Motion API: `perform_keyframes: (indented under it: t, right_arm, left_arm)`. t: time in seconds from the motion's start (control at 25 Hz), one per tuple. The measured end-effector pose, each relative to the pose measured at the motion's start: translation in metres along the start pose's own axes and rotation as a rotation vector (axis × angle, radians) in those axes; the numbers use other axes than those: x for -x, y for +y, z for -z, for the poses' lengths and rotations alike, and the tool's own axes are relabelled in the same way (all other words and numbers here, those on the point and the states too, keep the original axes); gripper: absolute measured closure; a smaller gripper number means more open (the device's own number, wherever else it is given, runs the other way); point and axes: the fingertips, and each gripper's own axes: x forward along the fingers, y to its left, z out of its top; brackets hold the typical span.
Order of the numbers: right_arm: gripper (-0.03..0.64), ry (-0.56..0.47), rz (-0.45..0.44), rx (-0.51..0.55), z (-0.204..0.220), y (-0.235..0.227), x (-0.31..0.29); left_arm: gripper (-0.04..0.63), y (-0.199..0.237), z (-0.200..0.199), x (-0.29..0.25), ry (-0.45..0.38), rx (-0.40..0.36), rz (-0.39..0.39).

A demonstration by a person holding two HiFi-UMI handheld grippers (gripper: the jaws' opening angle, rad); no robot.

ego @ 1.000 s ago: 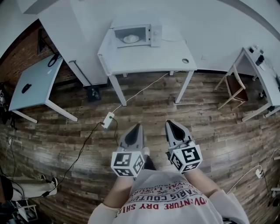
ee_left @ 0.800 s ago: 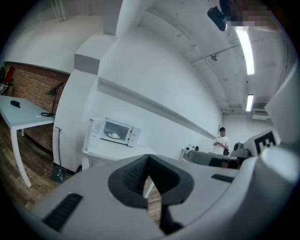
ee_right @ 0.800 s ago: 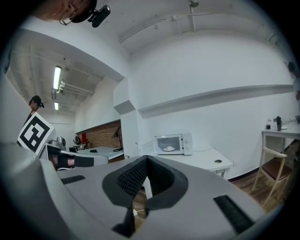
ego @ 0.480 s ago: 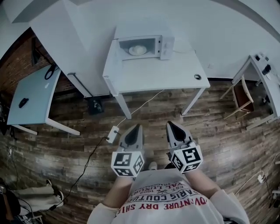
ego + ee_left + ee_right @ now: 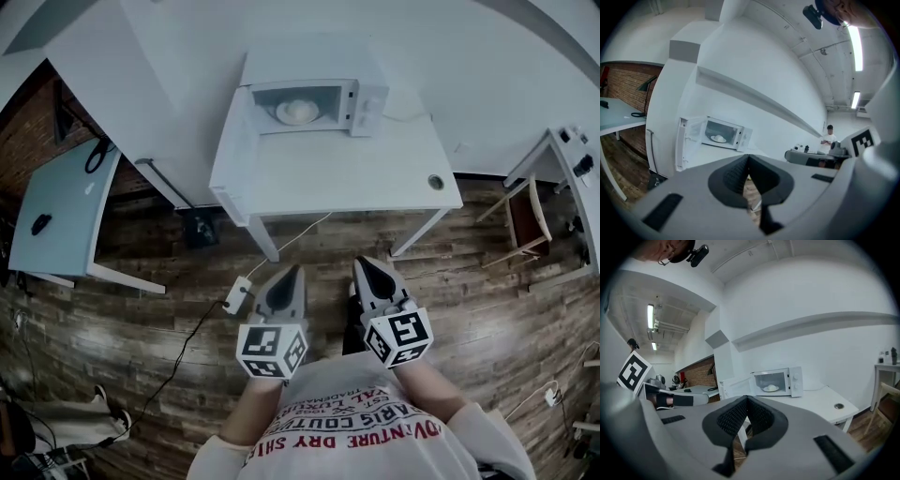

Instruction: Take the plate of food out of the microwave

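With my left hand-held gripper (image 5: 294,274) and right hand-held gripper (image 5: 364,266) both clenched on nothing, well short of the tabletop (image 5: 347,173), and the plate of food (image 5: 298,112) inside the open microwave (image 5: 370,94), I could trip on the floor cable (image 5: 187,323) or clip the swung-out door (image 5: 237,131).

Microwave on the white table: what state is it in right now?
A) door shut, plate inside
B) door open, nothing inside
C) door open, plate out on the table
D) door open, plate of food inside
D: the microwave has its door swung open to the side, and the plate of food sits inside it.
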Motion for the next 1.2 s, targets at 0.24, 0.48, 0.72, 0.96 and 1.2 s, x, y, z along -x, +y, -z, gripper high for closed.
perform_keyframes:
  t: [0.24,0.48,0.72,0.96,1.2]
  right_arm:
    - [0.612,0.01,-0.063,0.001,-0.016,-0.055,-0.07]
    - [0.612,0.019,-0.155,0.008,-0.049,-0.122,-0.152]
    - [0.612,0.018,-0.24,0.005,-0.08,-0.183,-0.229]
    - [0.612,0.058,-0.275,0.012,-0.083,-0.22,-0.276]
    - [0.612,0.09,-0.28,0.012,-0.077,-0.232,-0.313]
  left_arm:
    - [0.591,0.019,-0.016,-0.078,0.002,0.046,-0.052]
    - [0.591,0.036,-0.049,-0.175,-0.014,0.072,-0.13]
    - [0.59,0.043,-0.085,-0.261,-0.038,0.041,-0.194]
    - [0.591,0.057,-0.088,-0.306,-0.024,0.1,-0.245]
    - [0.59,0.076,-0.094,-0.335,-0.022,0.092,-0.251]
